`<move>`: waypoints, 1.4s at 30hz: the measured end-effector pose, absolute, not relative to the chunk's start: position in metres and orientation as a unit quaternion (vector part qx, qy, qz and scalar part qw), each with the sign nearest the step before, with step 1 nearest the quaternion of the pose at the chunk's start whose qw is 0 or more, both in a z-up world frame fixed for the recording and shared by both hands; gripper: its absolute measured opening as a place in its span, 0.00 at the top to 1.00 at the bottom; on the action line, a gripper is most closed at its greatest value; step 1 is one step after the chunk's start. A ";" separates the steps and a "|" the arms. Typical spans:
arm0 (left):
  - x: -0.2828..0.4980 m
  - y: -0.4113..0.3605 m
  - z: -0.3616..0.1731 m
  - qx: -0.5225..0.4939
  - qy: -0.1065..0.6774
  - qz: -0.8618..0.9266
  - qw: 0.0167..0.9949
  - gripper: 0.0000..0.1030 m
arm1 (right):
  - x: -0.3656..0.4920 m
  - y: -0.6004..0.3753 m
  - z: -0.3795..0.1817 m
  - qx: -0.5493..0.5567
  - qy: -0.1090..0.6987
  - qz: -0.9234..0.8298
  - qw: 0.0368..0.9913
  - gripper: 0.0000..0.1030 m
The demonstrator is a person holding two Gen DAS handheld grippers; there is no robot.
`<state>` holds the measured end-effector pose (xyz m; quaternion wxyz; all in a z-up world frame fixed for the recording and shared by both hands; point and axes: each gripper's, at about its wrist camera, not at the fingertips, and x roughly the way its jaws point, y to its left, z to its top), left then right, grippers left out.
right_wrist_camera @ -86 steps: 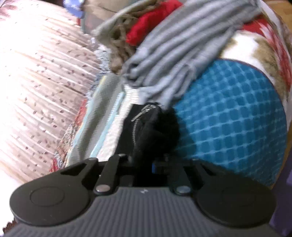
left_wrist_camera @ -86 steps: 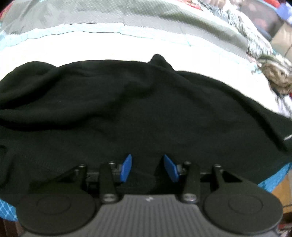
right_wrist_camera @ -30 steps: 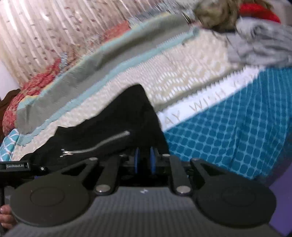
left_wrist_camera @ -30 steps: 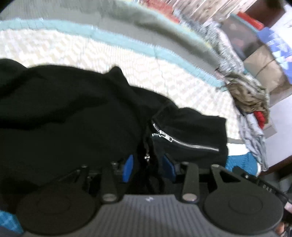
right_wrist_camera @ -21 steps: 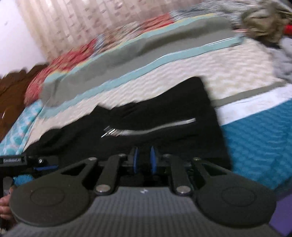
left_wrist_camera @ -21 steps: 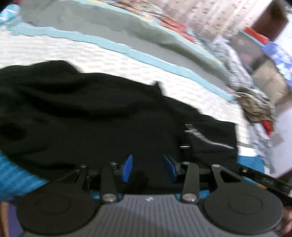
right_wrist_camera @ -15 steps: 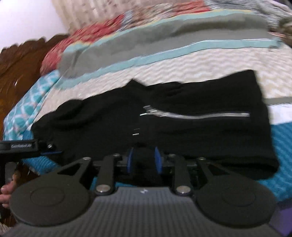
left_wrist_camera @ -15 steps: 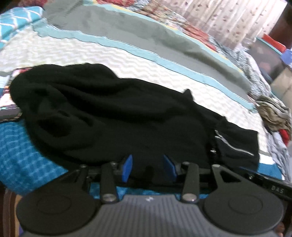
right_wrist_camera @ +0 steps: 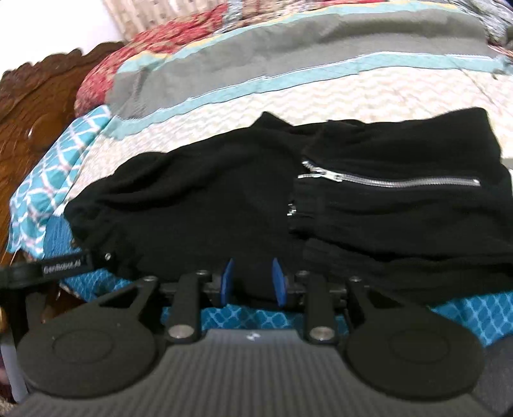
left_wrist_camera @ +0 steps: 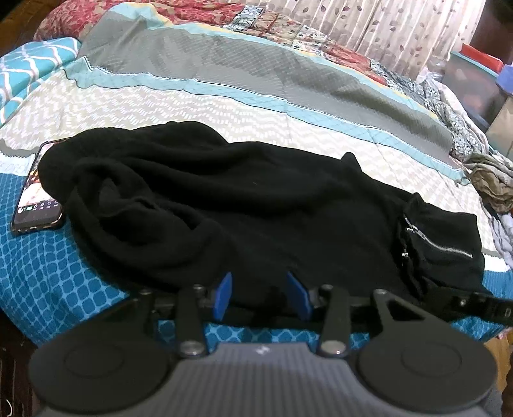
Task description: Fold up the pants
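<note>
Left wrist view, one black pants, one phone, one bedspread

Bed: quilted cover in cream, grey and teal bands, blue lattice-print edge at 6 o'clock. Carved wooden headboard at 9 o'clock in the right wrist view. Leaf-print curtain at 1 o'clock in the left wrist view. Pale wall at 11 o'clock. Even, soft light.

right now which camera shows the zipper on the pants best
The right wrist view: the silver zipper runs large and nearly whole across the black pants. In the left wrist view the zipper is small, slanted, at the far right.
</note>
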<state>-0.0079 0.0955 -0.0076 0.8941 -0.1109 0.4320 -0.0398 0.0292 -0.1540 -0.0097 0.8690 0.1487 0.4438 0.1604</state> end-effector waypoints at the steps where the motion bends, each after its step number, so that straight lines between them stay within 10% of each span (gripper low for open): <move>1: -0.008 0.095 -0.008 -0.109 0.432 -0.040 0.894 0.61 | 0.028 -0.154 -0.010 0.153 0.443 0.154 0.870 0.70; 27: -0.010 0.045 -0.010 -0.017 0.452 -0.052 0.890 0.50 | 0.010 -0.225 -0.023 0.241 0.449 0.100 0.855 0.64; 42: -0.009 0.033 -0.016 0.012 0.472 -0.040 0.881 0.14 | 0.009 -0.248 -0.033 0.269 0.449 0.096 0.847 0.60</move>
